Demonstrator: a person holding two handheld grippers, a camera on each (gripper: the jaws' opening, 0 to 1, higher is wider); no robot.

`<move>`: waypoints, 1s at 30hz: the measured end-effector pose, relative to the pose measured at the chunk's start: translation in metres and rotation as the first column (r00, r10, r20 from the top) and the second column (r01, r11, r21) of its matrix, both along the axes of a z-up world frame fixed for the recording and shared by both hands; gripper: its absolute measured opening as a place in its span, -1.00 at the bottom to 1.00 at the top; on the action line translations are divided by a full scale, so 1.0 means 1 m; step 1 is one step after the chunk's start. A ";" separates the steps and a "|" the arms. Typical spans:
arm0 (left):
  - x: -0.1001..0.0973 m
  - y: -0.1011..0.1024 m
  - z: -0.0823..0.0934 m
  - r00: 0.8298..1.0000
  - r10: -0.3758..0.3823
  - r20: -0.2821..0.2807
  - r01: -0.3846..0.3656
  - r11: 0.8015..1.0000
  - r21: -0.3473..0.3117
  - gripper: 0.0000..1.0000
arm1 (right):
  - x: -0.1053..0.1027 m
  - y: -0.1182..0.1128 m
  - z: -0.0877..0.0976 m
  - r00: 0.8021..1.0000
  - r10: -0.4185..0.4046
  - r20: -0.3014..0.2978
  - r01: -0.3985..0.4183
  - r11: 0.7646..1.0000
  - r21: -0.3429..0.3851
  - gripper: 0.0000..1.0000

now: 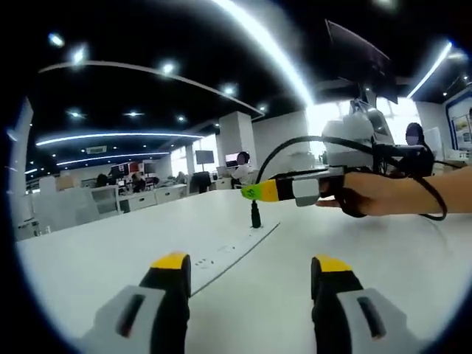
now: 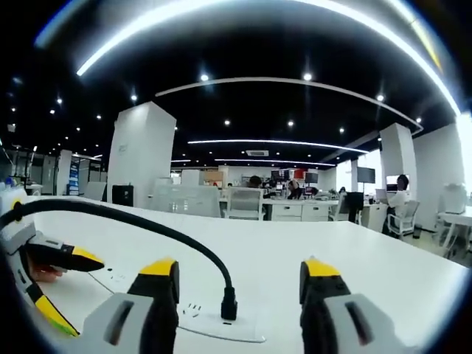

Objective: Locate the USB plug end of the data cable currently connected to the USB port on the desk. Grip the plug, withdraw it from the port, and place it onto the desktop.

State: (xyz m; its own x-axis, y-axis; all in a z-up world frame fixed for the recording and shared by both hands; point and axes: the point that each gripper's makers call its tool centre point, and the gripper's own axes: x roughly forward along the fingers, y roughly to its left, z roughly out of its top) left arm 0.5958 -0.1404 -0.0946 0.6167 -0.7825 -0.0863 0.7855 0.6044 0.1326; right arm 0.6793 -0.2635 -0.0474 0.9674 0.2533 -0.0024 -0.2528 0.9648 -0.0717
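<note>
- left hand-held gripper open, plug ahead in the socket strip.
- right hand-held gripper open, plug between its jaws; bare worktop beyond.

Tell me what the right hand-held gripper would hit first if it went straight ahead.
Probably the plug, standing upright in the port strip between the open jaws of the right hand-held gripper. Depth is hard to judge; it might pass above the plug and meet the cable.
</note>
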 end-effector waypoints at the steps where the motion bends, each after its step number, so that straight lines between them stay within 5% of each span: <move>1: 0.001 0.001 0.000 1.000 0.000 0.000 0.000 1.000 0.001 0.38 | 0.001 0.001 0.001 1.000 0.002 0.004 -0.002 1.000 -0.002 0.35; 13: -0.001 0.009 -0.002 0.999 0.009 -0.042 -0.010 1.000 -0.026 0.35 | 0.011 0.027 -0.001 0.999 0.035 0.016 -0.035 0.999 -0.002 0.37; 19: -0.002 0.005 -0.002 0.999 0.004 -0.048 -0.005 1.000 -0.028 0.35 | 0.015 0.030 0.003 0.999 0.034 0.023 -0.033 0.998 -0.054 0.26; 30: 0.001 -0.002 -0.003 0.999 0.001 -0.045 -0.002 1.000 -0.016 0.35 | 0.019 0.021 0.004 1.000 0.022 0.015 -0.022 0.999 -0.026 0.06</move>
